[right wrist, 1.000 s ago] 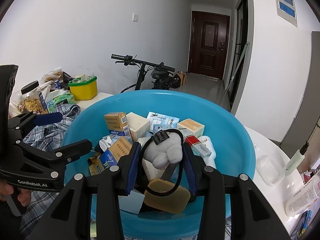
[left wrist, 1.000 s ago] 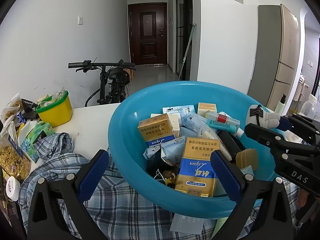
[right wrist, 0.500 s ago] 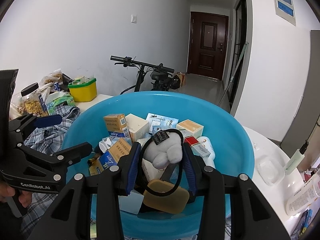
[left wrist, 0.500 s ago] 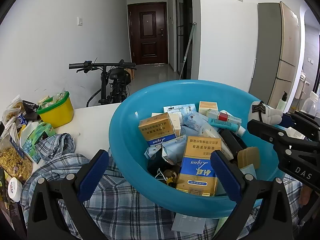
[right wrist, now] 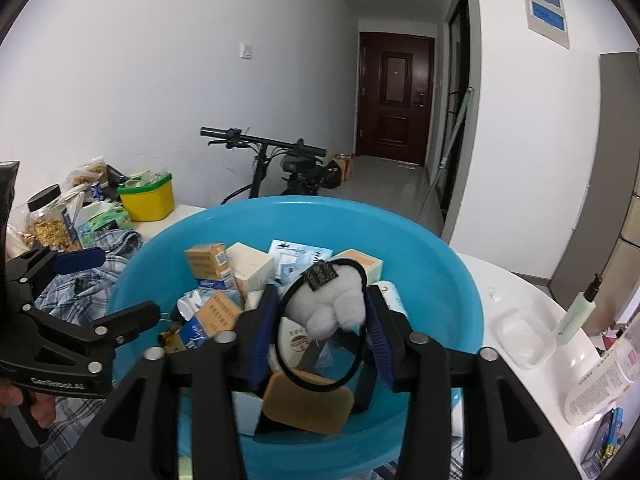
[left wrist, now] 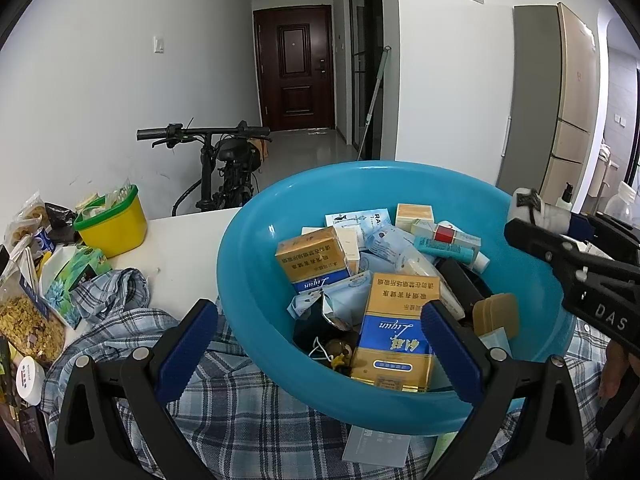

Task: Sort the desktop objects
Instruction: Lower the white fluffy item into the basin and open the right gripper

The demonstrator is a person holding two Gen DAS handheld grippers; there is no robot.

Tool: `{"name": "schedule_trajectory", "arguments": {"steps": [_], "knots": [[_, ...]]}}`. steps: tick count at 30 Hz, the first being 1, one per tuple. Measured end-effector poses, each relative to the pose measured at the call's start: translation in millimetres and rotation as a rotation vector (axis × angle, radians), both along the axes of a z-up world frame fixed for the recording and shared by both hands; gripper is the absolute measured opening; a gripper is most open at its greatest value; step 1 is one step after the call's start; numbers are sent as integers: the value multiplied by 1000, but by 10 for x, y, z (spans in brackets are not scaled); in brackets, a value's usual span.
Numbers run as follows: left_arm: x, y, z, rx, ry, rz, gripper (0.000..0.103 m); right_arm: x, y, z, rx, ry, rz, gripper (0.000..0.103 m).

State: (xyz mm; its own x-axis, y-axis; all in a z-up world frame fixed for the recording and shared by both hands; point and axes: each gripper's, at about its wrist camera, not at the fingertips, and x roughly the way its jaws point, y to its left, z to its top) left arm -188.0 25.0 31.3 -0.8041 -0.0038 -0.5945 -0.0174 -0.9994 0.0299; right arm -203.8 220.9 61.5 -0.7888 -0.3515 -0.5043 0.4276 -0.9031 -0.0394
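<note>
A blue plastic basin [left wrist: 256, 264] [right wrist: 432, 280] sits on a plaid shirt and holds several gold-and-blue boxes [left wrist: 394, 340], packets and tubes. My right gripper [right wrist: 320, 320] is shut on a white plush hair tie [right wrist: 334, 300] with a black elastic loop, held above the basin's near side; it also shows at the right edge of the left wrist view [left wrist: 536, 210]. My left gripper [left wrist: 316, 348] is open and empty, its fingers straddling the basin's near rim.
A plaid shirt [left wrist: 224, 412] lies under the basin. A yellow tub [left wrist: 114, 222], snack bags and a tissue pack [left wrist: 74, 270] crowd the left. A clear dish [right wrist: 524, 336], a green bottle [right wrist: 578, 312] and a tube stand on the right. A bicycle is behind the table.
The right gripper has lifted the plush hair tie slightly higher over the basin. The left gripper has barely moved.
</note>
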Motion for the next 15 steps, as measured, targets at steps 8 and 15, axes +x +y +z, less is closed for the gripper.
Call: {"name": "schedule_trajectory", "arguments": {"steps": [8,15], "knots": [[-1,-1,-2,3,3,-2,103,97,15,91,28,66,-51,103],[0,-2,7,1,1,-2,103,34,8,25,30,26,-48,103]]}}
